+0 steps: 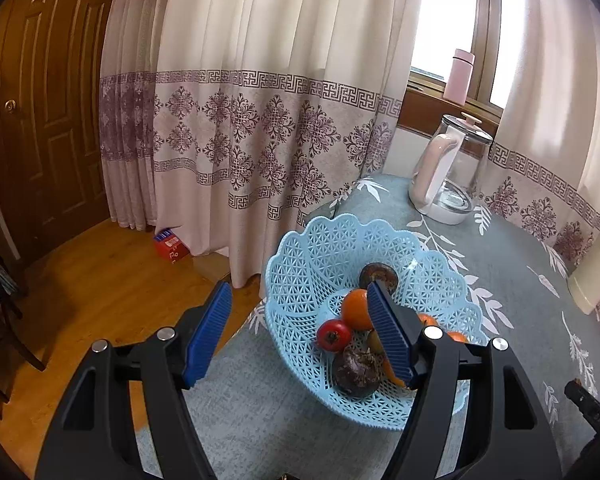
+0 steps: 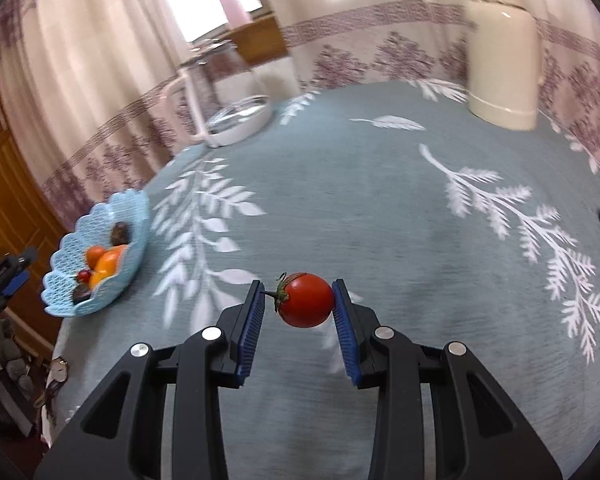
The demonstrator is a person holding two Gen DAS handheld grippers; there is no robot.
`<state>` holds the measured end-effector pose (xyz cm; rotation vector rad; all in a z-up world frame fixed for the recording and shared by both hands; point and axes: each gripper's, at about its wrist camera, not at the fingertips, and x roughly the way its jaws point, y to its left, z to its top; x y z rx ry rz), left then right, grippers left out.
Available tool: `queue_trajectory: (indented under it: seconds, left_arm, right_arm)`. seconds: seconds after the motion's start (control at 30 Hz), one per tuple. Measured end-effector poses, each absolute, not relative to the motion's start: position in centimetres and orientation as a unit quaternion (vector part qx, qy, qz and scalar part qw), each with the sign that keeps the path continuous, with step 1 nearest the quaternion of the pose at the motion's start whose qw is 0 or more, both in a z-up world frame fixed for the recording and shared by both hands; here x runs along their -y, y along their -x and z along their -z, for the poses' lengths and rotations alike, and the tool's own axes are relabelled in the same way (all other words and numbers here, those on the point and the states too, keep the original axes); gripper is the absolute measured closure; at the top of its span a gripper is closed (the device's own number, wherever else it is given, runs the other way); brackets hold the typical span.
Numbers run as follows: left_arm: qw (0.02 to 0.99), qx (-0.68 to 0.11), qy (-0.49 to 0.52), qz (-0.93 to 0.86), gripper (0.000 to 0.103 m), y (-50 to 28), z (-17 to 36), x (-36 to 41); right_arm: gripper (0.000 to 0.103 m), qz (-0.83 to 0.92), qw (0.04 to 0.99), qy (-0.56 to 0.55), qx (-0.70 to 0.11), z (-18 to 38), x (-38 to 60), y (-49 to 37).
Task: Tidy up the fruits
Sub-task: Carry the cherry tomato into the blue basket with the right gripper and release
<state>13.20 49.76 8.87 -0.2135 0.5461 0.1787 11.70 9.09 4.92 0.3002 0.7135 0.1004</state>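
Observation:
A light blue lattice basket [image 1: 300,256] stands near the left edge of the table and holds an orange [image 1: 354,308], a small red tomato [image 1: 334,335] and two dark round fruits [image 1: 356,370]. My left gripper [image 1: 299,287] hangs open over the basket's near left rim, with its right finger in front of the fruit. In the right wrist view the same basket [image 2: 136,208] sits far to the left. My right gripper [image 2: 298,286] is shut on a red tomato [image 2: 306,300] with a green stem, held above the tablecloth.
A glass kettle [image 1: 448,172] with a white base stands at the back of the table. A cream thermos [image 2: 500,60] stands at the far right. A pink bottle [image 1: 459,76] is on the windowsill. The teal leaf-print cloth [image 2: 380,208] is bare between basket and thermos. A red box [image 1: 171,245] lies on the floor.

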Motion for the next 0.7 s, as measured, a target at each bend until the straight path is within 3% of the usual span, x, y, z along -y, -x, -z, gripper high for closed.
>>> queue_trajectory:
  seconds: [0.7]
  left_arm:
    - [0.959,-0.235,0.139,-0.080,0.026,-11.3,-11.1,-52.0]
  right_arm:
    - [0.068,-0.205,0.916,-0.077,-0.335,-9.5,-25.1,-14.2]
